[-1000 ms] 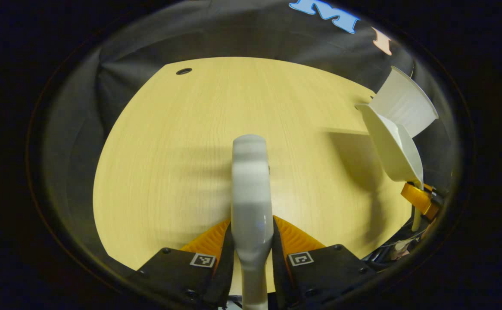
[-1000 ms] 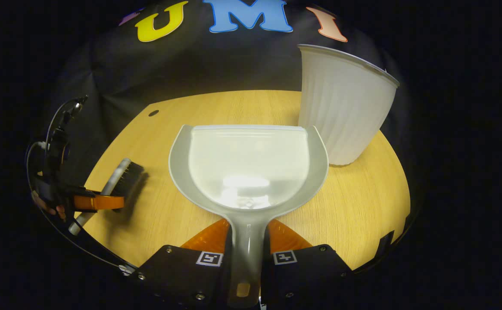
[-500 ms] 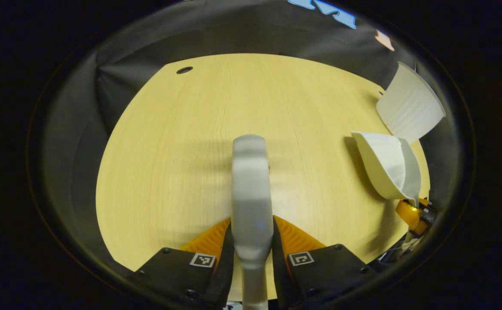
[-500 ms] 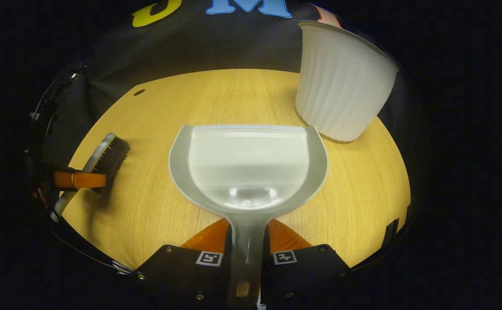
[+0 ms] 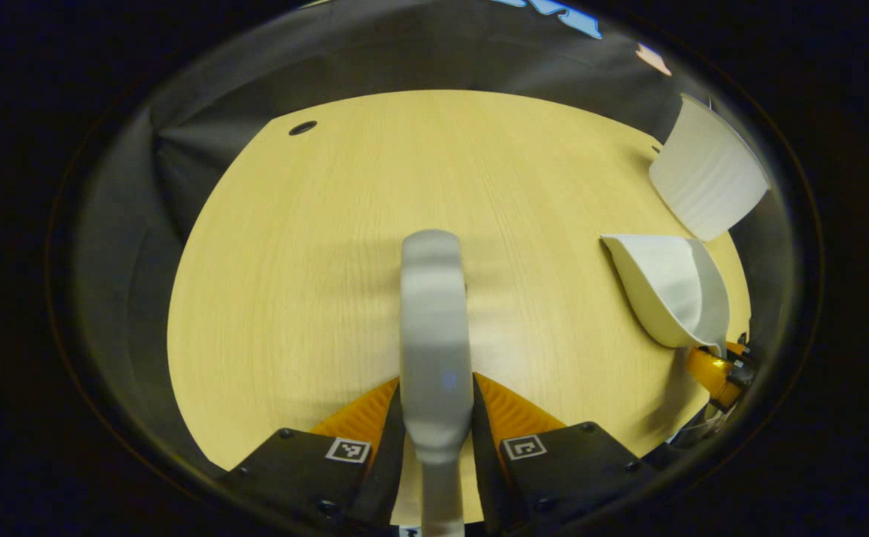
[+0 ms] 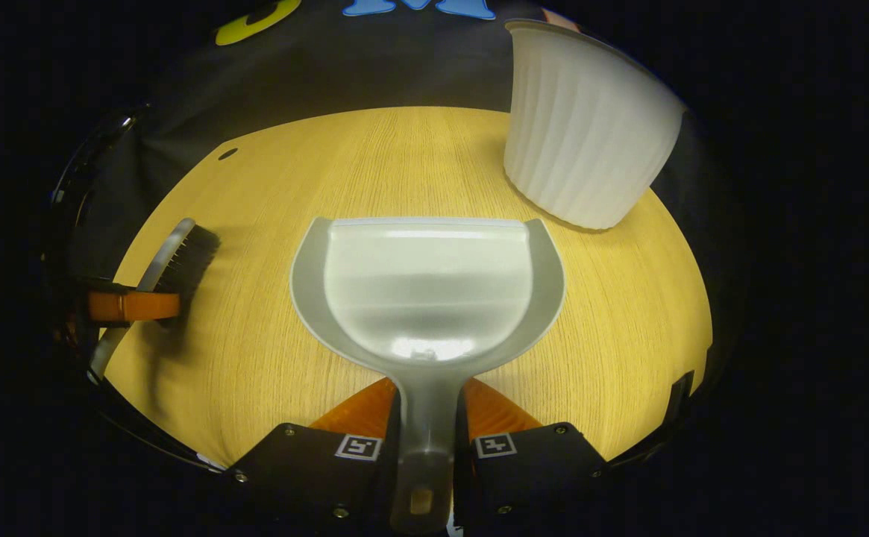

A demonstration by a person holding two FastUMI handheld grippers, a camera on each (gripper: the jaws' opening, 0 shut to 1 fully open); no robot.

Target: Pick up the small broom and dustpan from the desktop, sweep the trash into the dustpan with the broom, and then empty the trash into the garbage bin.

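Pale plastic dustpan (image 6: 428, 287), likely light and stiff, is pinched at its handle by the right gripper (image 6: 425, 447), near the bin (image 6: 587, 127). The left gripper (image 5: 435, 440) clamps the broom (image 5: 434, 328) by its handle.

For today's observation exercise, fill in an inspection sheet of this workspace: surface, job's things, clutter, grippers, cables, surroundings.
Surface: pale wood desktop with a small round hole near its far edge; no trash seen on it.
Job's things: dustpan held by its handle, pan looks empty; broom held by its handle, dark bristles showing; white ribbed garbage bin upright on the desktop beyond the dustpan.
Clutter: nothing seen.
Grippers: left gripper jaws closed on the broom; right gripper jaws closed on the dustpan.
Cables: nothing clearly seen.
Surroundings: black cloth wall behind the desktop.
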